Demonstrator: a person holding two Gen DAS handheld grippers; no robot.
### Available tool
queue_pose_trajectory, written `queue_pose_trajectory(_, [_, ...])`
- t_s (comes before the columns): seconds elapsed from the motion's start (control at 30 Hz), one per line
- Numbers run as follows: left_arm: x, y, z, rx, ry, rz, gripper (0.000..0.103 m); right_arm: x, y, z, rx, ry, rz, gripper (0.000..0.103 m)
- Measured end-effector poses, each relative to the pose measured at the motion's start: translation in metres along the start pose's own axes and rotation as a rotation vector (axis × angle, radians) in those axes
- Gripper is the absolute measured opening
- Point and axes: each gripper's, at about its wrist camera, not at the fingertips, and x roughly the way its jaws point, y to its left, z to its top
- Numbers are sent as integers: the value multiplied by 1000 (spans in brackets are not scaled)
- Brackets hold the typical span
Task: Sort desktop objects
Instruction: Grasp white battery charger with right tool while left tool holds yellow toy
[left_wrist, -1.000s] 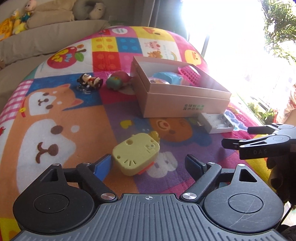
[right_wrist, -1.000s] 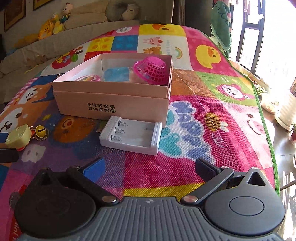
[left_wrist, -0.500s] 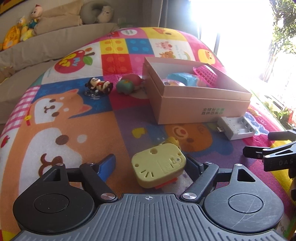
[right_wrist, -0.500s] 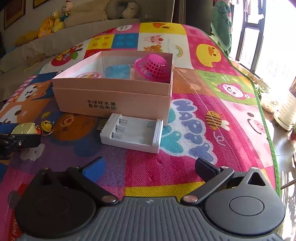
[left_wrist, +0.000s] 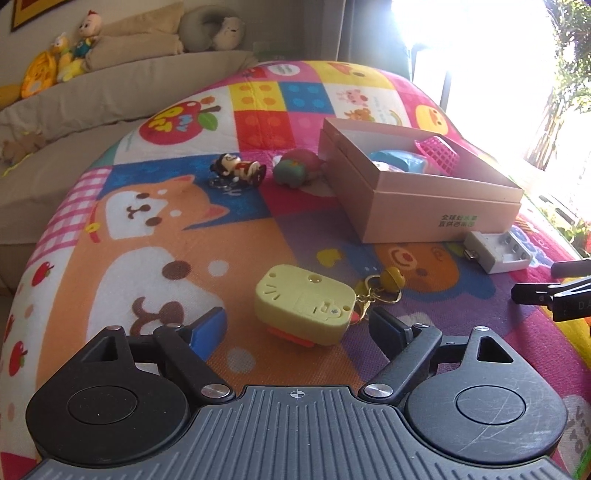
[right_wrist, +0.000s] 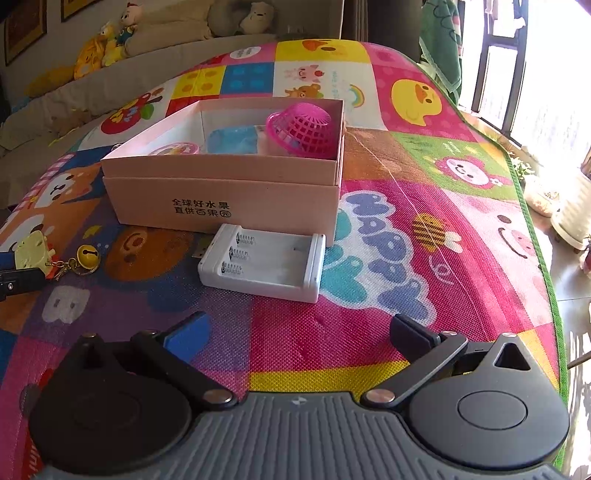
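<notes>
The left gripper (left_wrist: 297, 326) has its fingers spread, the yellow toy (left_wrist: 304, 308) lying between their tips on the play mat (left_wrist: 147, 288). The right gripper (right_wrist: 301, 334), fingers likewise spread, faces the white battery holder (right_wrist: 264, 262) just ahead; the pink box (right_wrist: 229, 203) stands right behind it.

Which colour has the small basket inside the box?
Pink, with an open mesh; the basket shows best in the right wrist view.

The mat holds one box (left_wrist: 424, 199), one battery case (right_wrist: 262, 262), one yellow keychain toy (left_wrist: 303, 306), one figurine (left_wrist: 240, 170) and one turtle toy (left_wrist: 295, 170).
</notes>
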Motion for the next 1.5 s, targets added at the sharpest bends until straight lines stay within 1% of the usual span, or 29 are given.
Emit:
queue_pose_trajectory(0.17, [7, -9, 5, 39, -25, 17, 77, 0, 0, 0, 2, 0, 2, 103])
queue_pose_trajectory(0.23, [8, -12, 5, 58, -25, 16, 69, 0, -1, 0, 4, 1, 7, 103])
queue_pose_trajectory(0.33, [5, -17, 2, 80, -30, 8, 67, 0, -1, 0, 0, 1, 6, 103])
queue_pose_trajectory(0.43, [-3, -22, -6, 87, -23, -30, 67, -1, 0, 2, -4, 6, 2, 103])
queue_pose_trajectory(0.57, [-14, -27, -15, 99, -27, -60, 68, -3, 9, 14, -2, -51, -5, 103])
queue_pose_trajectory(0.63, [-16, -26, -17, 93, -32, -66, 69, 3, 16, 22, -15, -43, 0, 103])
queue_pose_trajectory(0.7, [-16, -23, -16, 74, -32, -71, 73, 13, 23, 31, -34, -27, -16, 103])
queue_pose_trajectory(0.77, [-15, -20, -16, 59, -30, -78, 74, 24, 29, 37, -51, -6, -28, 103])
queue_pose_trajectory(0.87, [-16, -18, -16, 50, -32, -86, 78, 37, 31, 43, -30, 32, -5, 103])
queue_pose_trajectory(0.93, [-16, -18, -16, 50, -35, -92, 81, 41, 31, 44, -10, 36, 10, 103])
queue_pose_trajectory(1.13, [-16, -18, -16, 51, -36, -93, 83, 38, 34, 41, -15, 22, 29, 103])
queue_pose_trajectory(1.23, [-16, -19, -16, 56, -39, -89, 82, 30, 32, 37, -26, 10, 44, 93])
queue_pose_trajectory(1.3, [-17, -20, -16, 60, -41, -86, 79, 24, 29, 34, -32, 7, 50, 83])
queue_pose_trajectory(1.37, [-17, -21, -16, 60, -38, -78, 73, 18, 26, 32, -30, 12, 64, 81])
queue_pose_trajectory(1.4, [-16, -21, -16, 61, -35, -74, 68, 15, 24, 31, -22, 15, 72, 81])
queue_pose_trajectory(1.5, [-17, -23, -16, 72, -38, -64, 65, 5, 20, 25, 5, 19, 99, 80])
